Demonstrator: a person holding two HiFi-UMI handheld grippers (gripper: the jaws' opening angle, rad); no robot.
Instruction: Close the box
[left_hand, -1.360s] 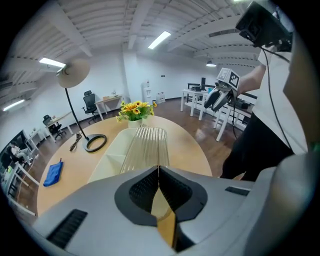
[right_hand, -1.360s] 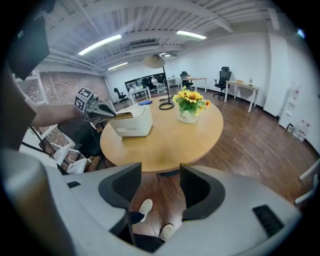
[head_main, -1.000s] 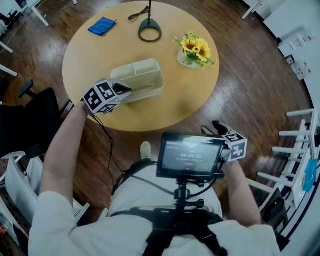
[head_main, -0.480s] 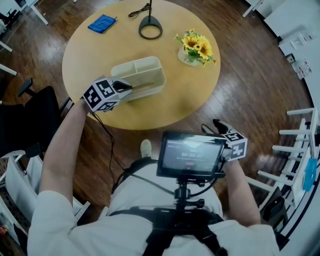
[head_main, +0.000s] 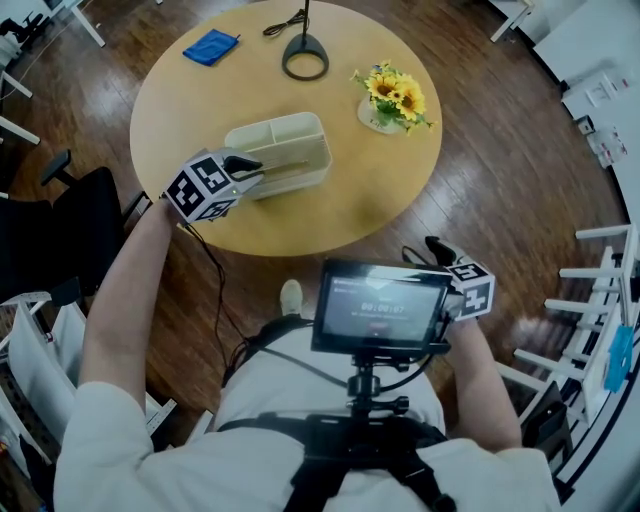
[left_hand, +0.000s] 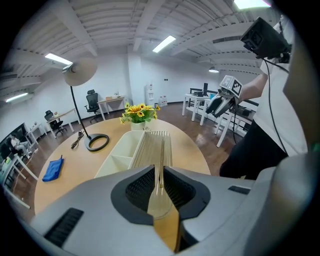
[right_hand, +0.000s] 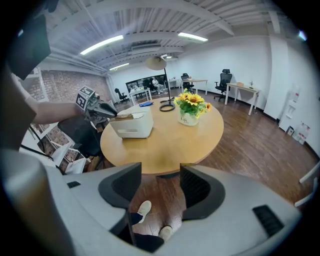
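One round wooden table (head_main: 380, 190), one cream divided box (head_main: 270, 140), one clear ribbed lid (left_hand: 155, 145), one vase of sunflowers (head_main: 392, 95), one blue cloth (head_main: 211, 47), one ring-base lamp (left_hand: 80, 71), one mounted screen (head_main: 378, 308)

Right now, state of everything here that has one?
box: open, some compartments uncovered.
lid: partly over the box, not down; near edge between the left jaws.
left gripper: jaws have just been opening, loose around the lid.
right gripper: open, empty, off the table.
screen: lit.
flower vase: upright.
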